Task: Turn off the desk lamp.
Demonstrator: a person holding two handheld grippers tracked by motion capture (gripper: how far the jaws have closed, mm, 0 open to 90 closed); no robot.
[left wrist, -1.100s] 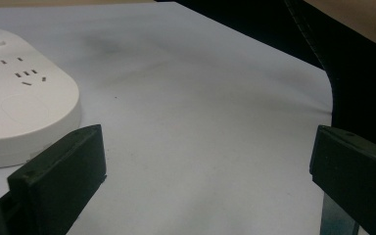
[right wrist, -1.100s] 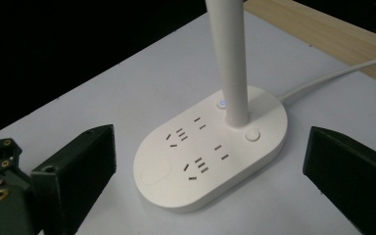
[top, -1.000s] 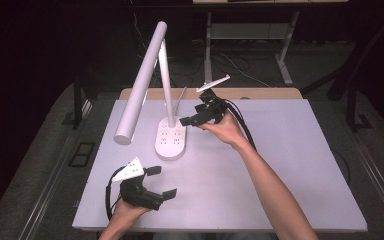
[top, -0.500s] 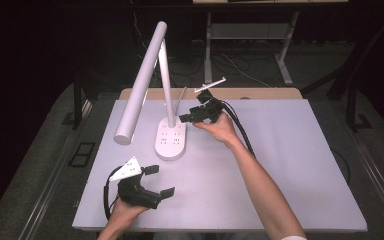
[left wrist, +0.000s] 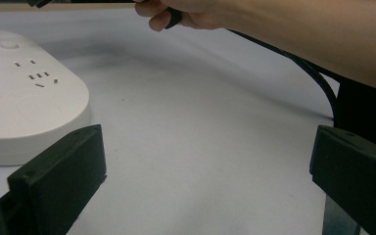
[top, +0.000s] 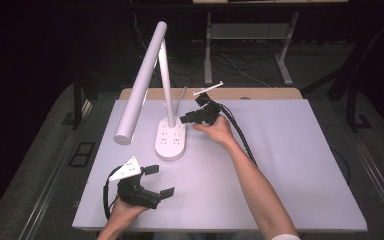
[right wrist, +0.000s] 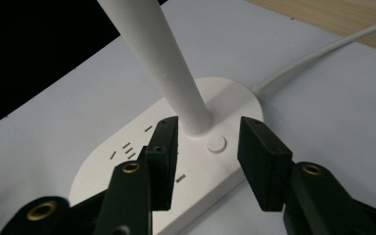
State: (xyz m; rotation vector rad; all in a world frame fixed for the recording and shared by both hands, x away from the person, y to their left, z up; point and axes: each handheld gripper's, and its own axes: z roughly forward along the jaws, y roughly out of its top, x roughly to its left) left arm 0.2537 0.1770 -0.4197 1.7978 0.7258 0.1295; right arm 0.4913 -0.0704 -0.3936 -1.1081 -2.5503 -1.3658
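On the white table top, toward its far left, stands the white desk lamp with the oval socket base; its round stem rises from the far end of the base and its long tube head slants down to the left, ending above the table's left part; no container here, the nearest to one is the base itself, whose top carries rows of socket slots, all bare of plugs.

My right gripper sits at the far right edge of that base, hand behind it, black cable trailing back along my forearm; its jaws have just been closing and stand part-way apart; from the right gripper view the right gripper straddles the foot of the stem, one jaw on each side, pads clear of the stem, nothing gripped; a small round white button lies on the base between the jaws, just beside the stem; a white cord leaves the base's far end toward the wooden strip of desk; neither button nor cord is plain from the high view.

My left gripper rests low at the near left of the table, well apart from the lamp, jaws spread wide, nothing in them; its own view gives the base's near end and socket slots close up, with my right hand at the top edge.
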